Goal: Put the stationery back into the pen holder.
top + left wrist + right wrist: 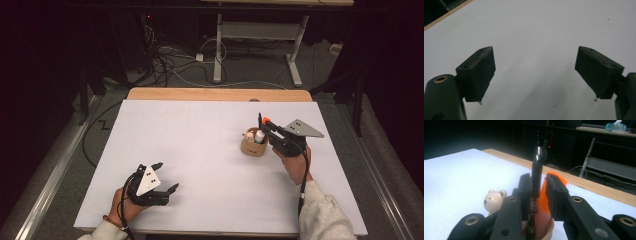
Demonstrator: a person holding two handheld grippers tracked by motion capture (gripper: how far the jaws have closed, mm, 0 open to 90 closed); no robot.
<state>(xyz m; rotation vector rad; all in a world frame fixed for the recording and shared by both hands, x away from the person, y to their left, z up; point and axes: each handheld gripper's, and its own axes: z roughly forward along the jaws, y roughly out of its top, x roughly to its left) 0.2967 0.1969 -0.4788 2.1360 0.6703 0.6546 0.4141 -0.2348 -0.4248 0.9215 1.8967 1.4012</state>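
A small brown cup (pixel 253 146) stands at the right of the white table (pixel 200 150) and holds several items. Among them are a bear-headed piece (pixel 494 199), an orange piece (pixel 547 197) and an upright black pen (pixel 536 182) with a silver tip. My right gripper (pixel 539 177) reaches over the cup with the pen between its jaws. The left pad lies against the pen, and a gap shows on the other side. My left gripper (pixel 167 175) rests low at the near left, its jaws (pixel 535 67) wide apart over bare white surface.
A wooden strip (pixel 220 94) borders the table's far edge. Behind it, cables (pixel 170 65) lie on the floor beside the legs of another desk (pixel 218 50). Metal rails (pixel 55 165) run along both sides of the table.
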